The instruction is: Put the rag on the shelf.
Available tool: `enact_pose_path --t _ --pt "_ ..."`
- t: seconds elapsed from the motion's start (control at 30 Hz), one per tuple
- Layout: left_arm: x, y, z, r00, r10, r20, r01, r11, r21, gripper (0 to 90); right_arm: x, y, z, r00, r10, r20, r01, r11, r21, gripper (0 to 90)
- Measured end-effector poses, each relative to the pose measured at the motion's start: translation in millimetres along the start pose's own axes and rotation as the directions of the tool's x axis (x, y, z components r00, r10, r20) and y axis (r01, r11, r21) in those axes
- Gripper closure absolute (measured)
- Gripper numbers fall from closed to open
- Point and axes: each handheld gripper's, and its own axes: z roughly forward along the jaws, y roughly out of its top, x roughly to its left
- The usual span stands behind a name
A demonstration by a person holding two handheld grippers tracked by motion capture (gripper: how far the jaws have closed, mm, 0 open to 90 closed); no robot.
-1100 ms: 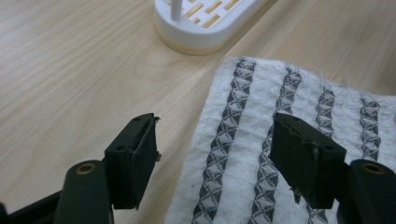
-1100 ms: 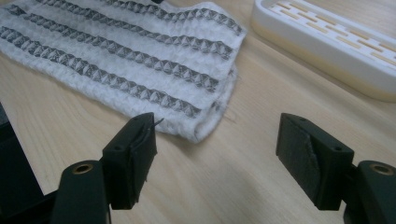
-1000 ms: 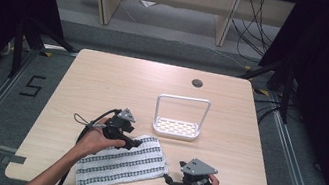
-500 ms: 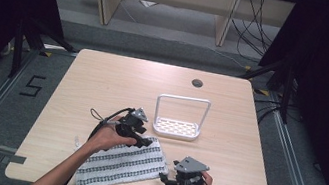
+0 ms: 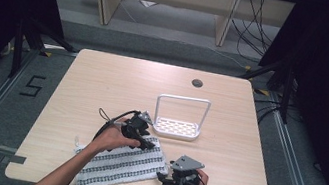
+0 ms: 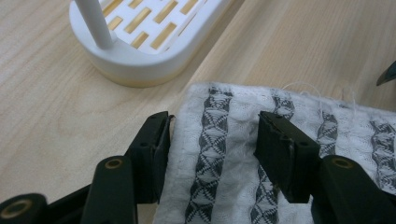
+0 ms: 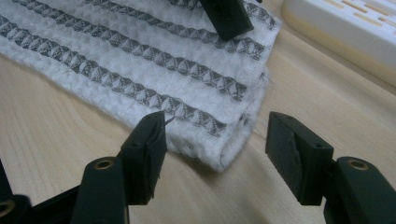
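Since the earlier high view, the left gripper (image 5: 144,137) had slid right along 1 striped towel (image 5: 120,165), near 1 empty white rack (image 5: 178,127). From its own camera, closing jaws straddled the towel's corner. Right gripper (image 7: 217,154) jaws, also closing, flanked another corner, unclamped.

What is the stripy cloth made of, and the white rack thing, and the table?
The cloth looks like woven cotton: a bumpy waffle weave, loose threads at its edge, white with dark patterned stripes. The white rack seems to be moulded plastic, smooth and slightly glossy, with slots in its base. The table looks like pale wood or wood-look laminate, with faint grain lines and a matt surface.
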Motion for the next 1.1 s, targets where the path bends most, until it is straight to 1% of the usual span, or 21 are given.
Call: enact_pose_path --t 0.03,0.07,0.13,0.23,0.4,0.47,0.5,0.53,0.57,0.6,0.63,0.67,0.7,0.73,0.8,0.87,0.9,0.93,1.03,1.07,1.1 --pt "-0.5 0.5 0.5 1.0000 0.000 0.001 0.000 1.0000 -0.002 45.1 0.0 0.0 0.6 1.0000 0.003 -0.004 -0.003 1.000 0.001 40.9" --pt "-0.2 0.8 1.4 1.0000 0.001 0.007 -0.001 1.0000 0.000 45.7 0.2 0.0 0.8 0.9996 0.022 -0.018 -0.022 1.000 0.009 42.2" --pt "-0.9 1.4 2.0 1.0000 0.008 0.005 -0.008 1.0000 0.003 47.2 -1.7 -1.1 3.0 0.9999 -0.001 -0.016 0.001 1.000 0.008 43.4" --pt "-2.8 2.8 2.3 0.9997 0.026 0.001 -0.026 0.9996 0.010 51.2 -2.6 -2.4 3.2 0.9996 0.017 -0.022 -0.017 1.000 0.017 46.5" --pt "-6.8 2.9 2.9 0.9972 0.075 0.008 -0.075 0.9971 0.010 65.2 -3.5 -3.9 5.4 0.9992 0.014 -0.037 -0.014 1.000 0.026 54.8" --pt "-7.2 2.9 3.2 0.9967 0.081 0.008 -0.081 0.9967 0.007 70.7 -3.8 -3.9 5.0 0.9991 0.019 -0.039 -0.018 1.000 0.023 60.8" --pt "-7.4 2.7 3.6 0.9967 0.080 0.014 -0.080 0.9967 0.005 73.2 -4.9 -3.8 5.0 0.9983 0.022 -0.053 -0.021 0.999 0.026 64.6" --pt "-8.0 2.4 3.8 0.9972 0.073 0.016 -0.073 0.9974 0.002 75.3 -6.8 -4.1 6.1 0.9986 0.008 -0.052 -0.007 1.000 0.019 67.9" --pt "-8.0 2.4 3.7 0.9970 0.076 0.014 -0.076 0.9971 -0.002 79.6 -8.0 -3.7 6.9 0.9985 -0.005 -0.055 0.006 1.000 0.015 75.9" --pt "-8.2 2.5 3.2 0.9969 0.078 0.009 -0.078 0.9969 -0.001 79.6 -8.0 -3.7 6.9 0.9985 -0.005 -0.055 0.006 1.000 0.015 75.9" --pt "-7.8 2.3 2.8 0.9968 0.078 0.014 -0.078 0.9969 -0.007 80.7 -8.6 -3.5 7.4 0.9983 -0.014 -0.057 0.014 1.000 0.012 78.8" --pt "-8.0 2.0 1.4 0.9976 0.068 0.009 -0.068 0.9975 -0.017 81.7 -9.0 -3.4 7.5 0.9980 -0.018 -0.060 0.019 1.000 0.008 82.0" --pt "-7.3 1.5 1.1 0.9979 0.062 0.020 -0.061 0.9976 -0.033 82.2 -9.0 -3.1 6.8 0.9978 -0.019 -0.064 0.019 1.000 0.001 84.4" --pt "-7.6 1.0 -0.7 0.9982 0.058 0.014 -0.057 0.9974 -0.043 82.9 -9.8 -2.2 4.6 0.9970 -0.034 -0.069 0.033 0.999 -0.015 86.2" --pt "-7.3 0.6 -4.5 0.9985 0.053 0.013 -0.052 0.9972 -0.054 83.1 -9.3 -1.6 2.5 0.9974 -0.020 -0.069 0.019 1.000 -0.013 86.5" --pt "-7.6 0.2 -7.6 0.9988 0.046 0.013 -0.045 0.9961 -0.075 83.2 -13.2 0.6 -1.6 0.9970 -0.047 -0.062 0.045 0.998 -0.033 86.9" --pt "-7.2 0.8 -10.9 0.9983 0.057 0.013 -0.055 0.9945 -0.088 83.2 -13.9 1.5 -2.7 0.9967 -0.052 -0.062 0.049 0.998 -0.038 87.0" --pt "-8.3 1.1 -13.0 0.9988 0.048 0.013 -0.047 0.9940 -0.099 83.2 -15.7 2.5 -4.8 0.9964 -0.064 -0.056 0.062 0.997 -0.040 87.1" --pt "-11.3 3.5 -20.7 0.9985 0.055 0.001 -0.055 0.9917 -0.117 83.3 -18.4 4.5 -10.3 0.9937 -0.098 -0.055 0.096 0.995 -0.039 87.3" --pt "-11.3 3.5 -20.7 0.9985 0.055 0.001 -0.055 0.9917 -0.117 83.3 -18.4 4.5 -10.3 0.9937 -0.098 -0.055 0.096 0.995 -0.039 87.3" --pt "-12.8 4.2 -22.6 0.9989 0.047 0.000 -0.046 0.9914 -0.122 83.3 -19.2 5.5 -11.9 0.9928 -0.107 -0.053 0.105 0.994 -0.042 87.4"
